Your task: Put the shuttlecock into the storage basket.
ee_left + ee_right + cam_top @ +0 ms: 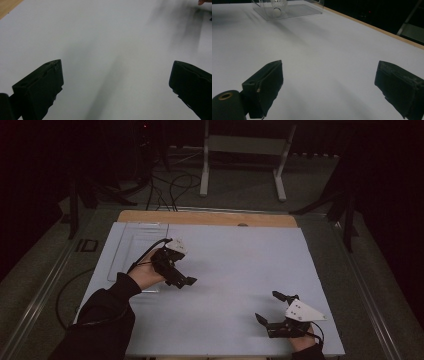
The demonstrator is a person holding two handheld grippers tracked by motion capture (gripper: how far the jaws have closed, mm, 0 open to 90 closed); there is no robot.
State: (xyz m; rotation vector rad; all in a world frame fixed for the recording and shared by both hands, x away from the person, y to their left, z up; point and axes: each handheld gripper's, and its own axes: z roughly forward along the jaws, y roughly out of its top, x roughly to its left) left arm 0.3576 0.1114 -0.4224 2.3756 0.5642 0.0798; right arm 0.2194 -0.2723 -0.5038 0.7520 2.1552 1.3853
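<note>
My left gripper (183,281) hovers over the left middle of the white table (235,265), held by a hand in a dark sleeve. Its two black jaws stand wide apart in the left gripper view (116,71), with only bare table between them. My right gripper (270,307) sits near the table's front right, also open, and its jaws (329,71) hold nothing. A clear plastic box (294,10) lies far ahead of the right gripper, with a white shuttlecock (277,8) inside it. The same box (134,245) lies at the table's back left.
A wooden strip (205,218) runs along the table's far edge. Beyond it on the floor stand a white frame (245,150) and loose cables (170,185). Dark stands flank the table at both sides.
</note>
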